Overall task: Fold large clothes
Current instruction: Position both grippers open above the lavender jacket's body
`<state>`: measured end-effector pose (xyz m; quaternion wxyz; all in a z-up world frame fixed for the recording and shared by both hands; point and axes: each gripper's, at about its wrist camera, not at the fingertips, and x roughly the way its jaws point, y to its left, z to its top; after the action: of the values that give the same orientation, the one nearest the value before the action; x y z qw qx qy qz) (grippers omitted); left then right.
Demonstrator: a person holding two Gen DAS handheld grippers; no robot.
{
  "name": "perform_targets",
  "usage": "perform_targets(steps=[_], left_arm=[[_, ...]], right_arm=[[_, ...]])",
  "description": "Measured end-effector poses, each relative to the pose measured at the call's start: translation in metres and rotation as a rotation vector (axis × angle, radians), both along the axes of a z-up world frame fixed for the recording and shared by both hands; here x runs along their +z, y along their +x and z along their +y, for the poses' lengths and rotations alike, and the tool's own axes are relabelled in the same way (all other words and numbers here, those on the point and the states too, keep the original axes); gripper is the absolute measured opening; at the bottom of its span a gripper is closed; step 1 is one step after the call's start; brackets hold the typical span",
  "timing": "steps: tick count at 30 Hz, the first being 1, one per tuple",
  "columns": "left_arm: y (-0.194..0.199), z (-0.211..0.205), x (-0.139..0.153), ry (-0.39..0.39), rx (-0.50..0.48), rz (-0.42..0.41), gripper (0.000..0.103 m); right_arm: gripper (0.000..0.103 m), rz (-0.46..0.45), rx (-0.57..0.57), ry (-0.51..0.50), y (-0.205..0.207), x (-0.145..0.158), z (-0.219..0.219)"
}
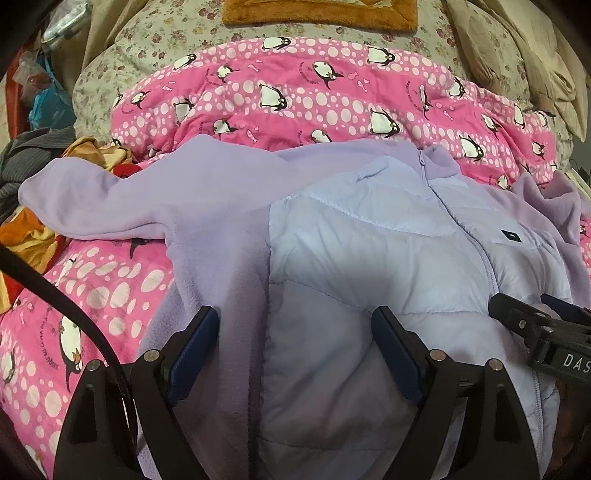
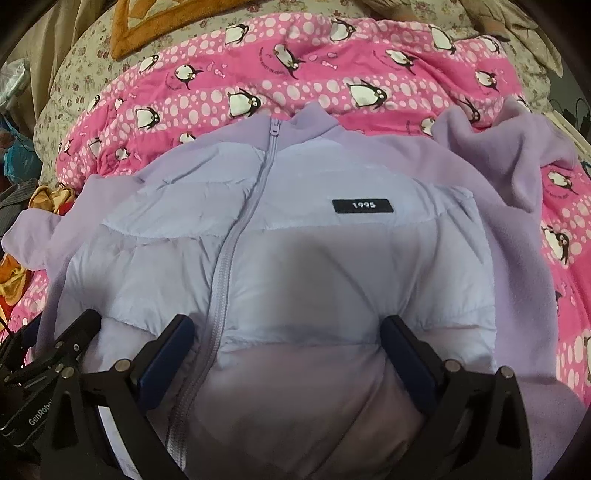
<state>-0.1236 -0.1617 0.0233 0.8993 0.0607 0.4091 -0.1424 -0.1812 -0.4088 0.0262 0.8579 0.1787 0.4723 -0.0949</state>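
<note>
Over on the far left, a heap of orange, yellow and grey clothes (image 1: 33,221) lies at the edge of the bed. Next to it, the left fleece sleeve (image 1: 103,199) of the purple jacket (image 1: 369,236) stretches out flat over the pink penguin quilt (image 1: 295,92). The jacket lies face up on that quilt, zipped shut, with its collar (image 2: 295,125) pointing away toward the flowery bedspread (image 1: 166,33) and an orange mat (image 1: 317,11) on it.

The left gripper (image 1: 295,332) hangs over the jacket where the fleece side meets the puffy front. Its jaws are wide apart and hold nothing.

The zipper (image 2: 236,236) runs down the middle of the jacket. The right gripper (image 2: 288,343) is just right of the zipper, low over the puffy front. Its jaws are wide apart too, with nothing between them. A black patch (image 2: 364,206) that reads "1995" sits on the chest. On the right, the other sleeve (image 2: 517,162) lies bunched up on the quilt.
</note>
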Motion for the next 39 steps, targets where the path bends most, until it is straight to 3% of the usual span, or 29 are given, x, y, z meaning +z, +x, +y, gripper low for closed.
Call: perform_targets(steps=[12, 25, 39], left_arm=[[-0.003, 0.0, 0.0, 0.011, -0.005, -0.009, 0.058], [-0.015, 0.021, 0.044, -0.049, 0.001, -0.073, 0.055], [-0.016, 0.05, 0.061, -0.076, 0.075, -0.116, 0.055]], right_arm=[[0.103, -0.001, 0.009, -0.044, -0.001, 0.0, 0.003], [0.103, -0.167, -0.006, -0.133, -0.029, 0.064, 0.027], [0.103, -0.199, -0.021, -0.123, -0.042, 0.08, 0.039]])
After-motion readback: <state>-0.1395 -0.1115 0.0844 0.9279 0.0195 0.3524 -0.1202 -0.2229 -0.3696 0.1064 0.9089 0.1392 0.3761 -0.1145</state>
